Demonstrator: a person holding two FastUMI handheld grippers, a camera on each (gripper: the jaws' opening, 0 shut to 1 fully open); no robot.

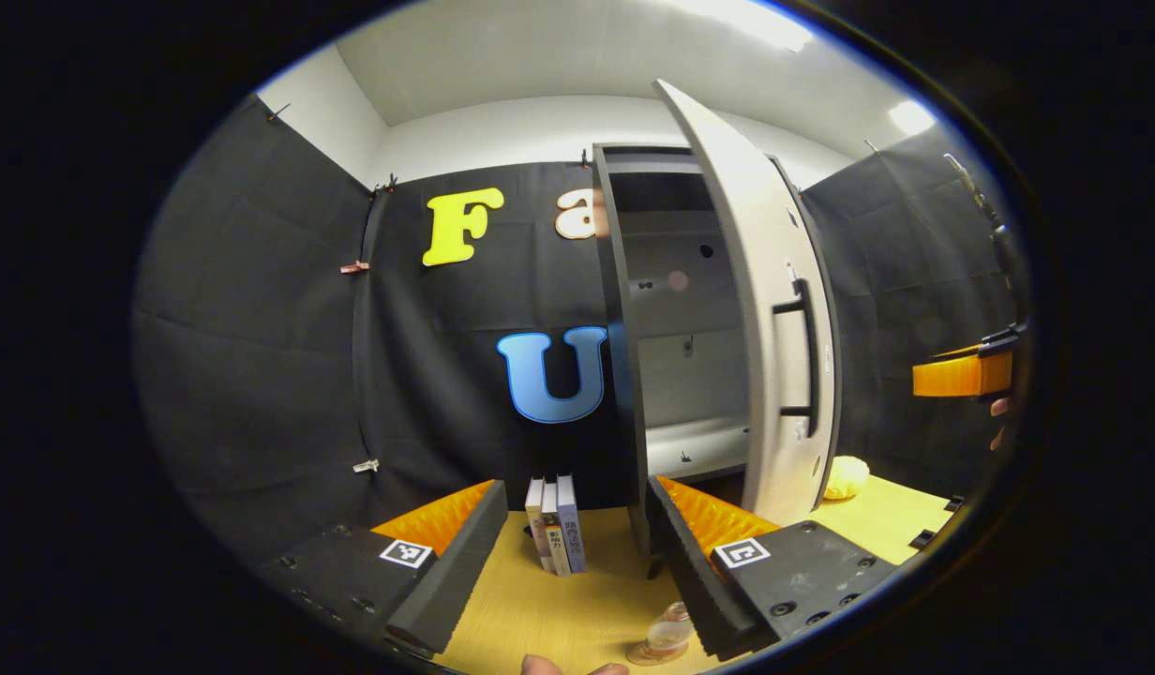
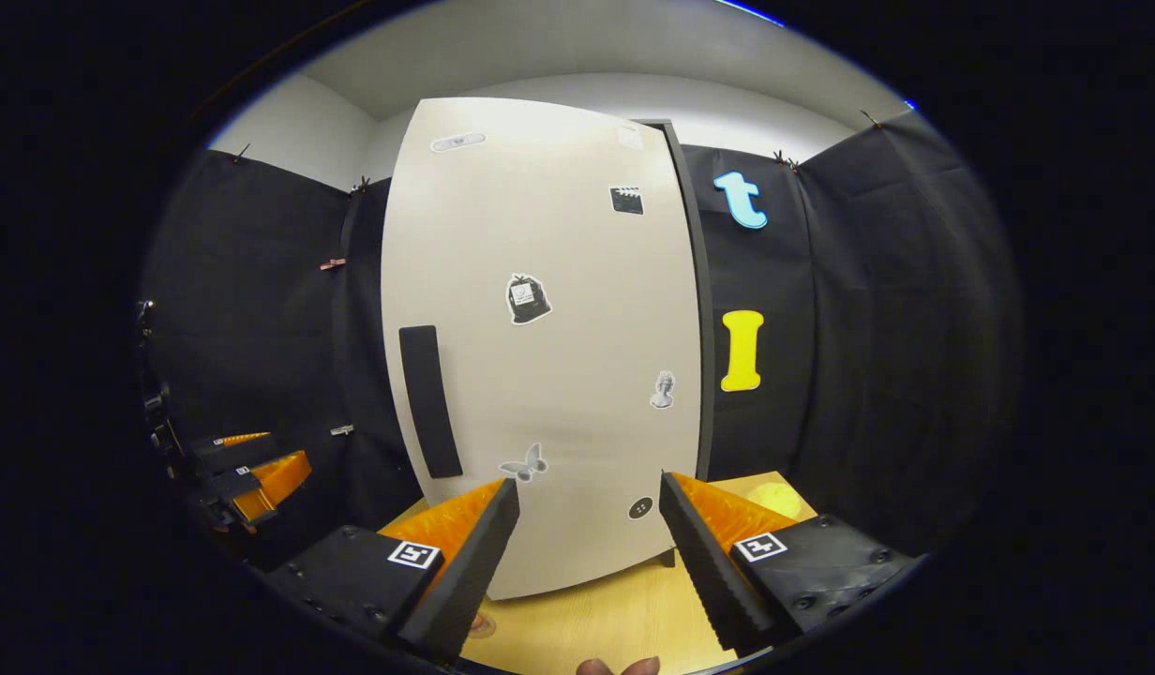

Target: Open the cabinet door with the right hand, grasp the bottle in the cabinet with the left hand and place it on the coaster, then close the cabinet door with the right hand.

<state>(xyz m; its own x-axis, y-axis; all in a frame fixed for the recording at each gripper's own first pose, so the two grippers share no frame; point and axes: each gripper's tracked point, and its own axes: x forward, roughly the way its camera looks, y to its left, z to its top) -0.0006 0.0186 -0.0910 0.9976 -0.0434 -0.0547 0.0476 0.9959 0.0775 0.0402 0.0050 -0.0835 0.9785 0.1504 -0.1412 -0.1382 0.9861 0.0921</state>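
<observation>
Now we hold the left gripper (image 1: 577,562) with its fingers spread wide and nothing between them, facing the cabinet (image 1: 624,375). The cabinet door (image 1: 765,309) stands swung out, its dark bar handle (image 1: 802,356) turned toward us, and the shelves inside look bare. The clear bottle (image 1: 667,633) stands on the wooden table (image 1: 540,609) on a round coaster (image 1: 645,653), in front of the cabinet and just beside our right-hand finger (image 1: 699,581), outside the gap. Three upright books (image 1: 557,525) stand on the table left of the cabinet, and a yellow lump (image 1: 845,476) lies behind the door. Near that door, farther right, we see the right gripper's body.

From the right gripper view, the right gripper (image 2: 587,553) is also spread wide and empty, pointed at the sticker-covered face of the cabinet door (image 2: 549,347), close to it but apart. Left of the door, the left gripper (image 2: 259,478) shows at the edge.
</observation>
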